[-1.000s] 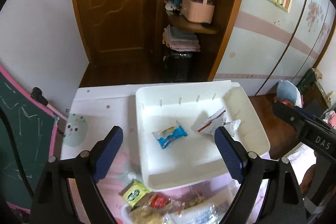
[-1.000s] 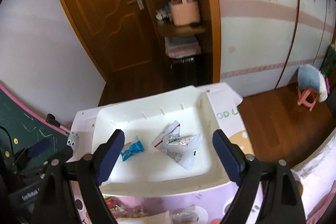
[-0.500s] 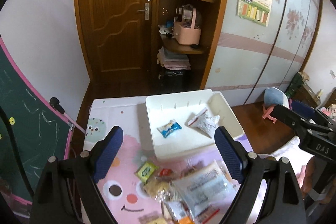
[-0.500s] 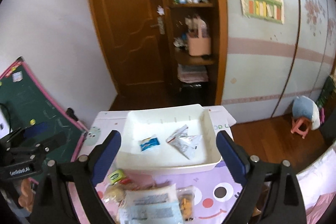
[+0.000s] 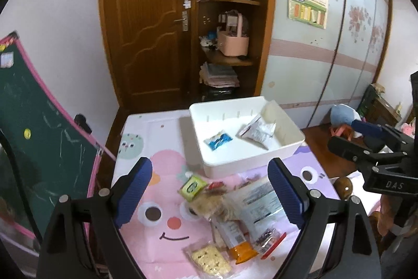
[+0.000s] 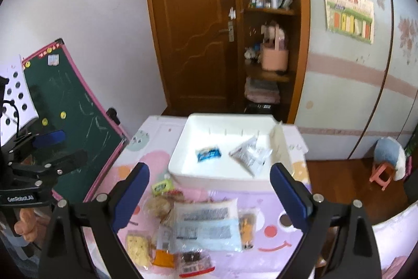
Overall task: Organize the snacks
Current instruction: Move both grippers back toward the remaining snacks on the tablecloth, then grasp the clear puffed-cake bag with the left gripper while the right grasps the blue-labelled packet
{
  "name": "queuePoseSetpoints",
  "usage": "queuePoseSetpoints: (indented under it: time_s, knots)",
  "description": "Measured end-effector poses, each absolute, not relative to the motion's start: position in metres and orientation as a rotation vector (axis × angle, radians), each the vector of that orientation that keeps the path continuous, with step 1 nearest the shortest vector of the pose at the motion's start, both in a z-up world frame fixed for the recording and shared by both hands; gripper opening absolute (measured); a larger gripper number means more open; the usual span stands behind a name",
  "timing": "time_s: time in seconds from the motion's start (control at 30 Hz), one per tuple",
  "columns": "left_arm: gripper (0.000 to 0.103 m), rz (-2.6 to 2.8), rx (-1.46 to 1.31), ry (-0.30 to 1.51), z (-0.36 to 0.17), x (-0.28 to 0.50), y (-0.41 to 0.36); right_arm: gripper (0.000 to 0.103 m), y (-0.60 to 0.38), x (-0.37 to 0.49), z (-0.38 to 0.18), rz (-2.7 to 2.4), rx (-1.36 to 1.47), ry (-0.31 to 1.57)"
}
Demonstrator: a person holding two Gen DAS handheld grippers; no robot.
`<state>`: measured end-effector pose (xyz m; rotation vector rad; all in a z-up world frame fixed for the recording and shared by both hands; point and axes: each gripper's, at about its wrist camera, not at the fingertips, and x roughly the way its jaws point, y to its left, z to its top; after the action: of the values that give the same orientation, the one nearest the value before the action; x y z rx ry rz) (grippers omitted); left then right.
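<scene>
While two packets already lie inside the white bin point(image 5: 261, 161), a small blue packet point(image 5: 217, 141) near its middle and a silvery pouch point(image 5: 257, 131) toward its right wall, most of the snacks are not yet sorted. They sit in a loose heap on the cartoon-printed table point(image 5: 156, 234), between the bin's near wall and the table's near edge: a green sachet point(image 5: 192, 186) closest to the bin, a round pale biscuit pack point(image 5: 209, 205), a large white-and-blue bag point(image 6: 206, 224) on top of the heap, an orange-ended packet point(image 5: 239, 242), a clear pack of yellow crackers point(image 5: 209, 258) nearest the front edge, and a dark, red-trimmed packet point(image 6: 194, 262) (its contents too blurred to name). By my judgement the job is barely a quarter done. The left gripper point(image 5: 209, 194) hangs above the heap with jaws spread wide and nothing between them; the right gripper point(image 6: 210, 196) likewise hovers over the pile, spread and empty.
</scene>
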<state>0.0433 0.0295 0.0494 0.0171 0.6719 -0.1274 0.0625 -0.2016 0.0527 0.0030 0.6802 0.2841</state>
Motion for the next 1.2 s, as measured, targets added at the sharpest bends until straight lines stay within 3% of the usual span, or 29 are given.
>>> queuePoseSetpoints:
  time_s: [0.23,0.63,1.03,1.1,1.2]
  knots:
    - [0.09,-0.07,-0.028,0.754,-0.033,0.037,0.035,0.094,-0.197,0.077,-0.032,0.283,-0.011,0.818]
    - [0.09,-0.001,-0.101,1.162,-0.187,0.051,0.049,0.094,-0.211,0.116,-0.12,0.292,-0.009,0.965]
    - [0.09,-0.011,-0.183,1.269,-0.218,0.041,0.054,0.094,-0.221,0.182,-0.167,0.433,0.086,1.066]
    - [0.09,-0.017,-0.187,1.282,-0.219,0.039,0.053,0.09,-0.221,0.188,-0.171,0.493,0.128,1.094]
    - [0.09,-0.02,-0.194,1.299,-0.222,0.043,0.052,0.076,-0.217,0.191,-0.173,0.579,0.159,1.117]
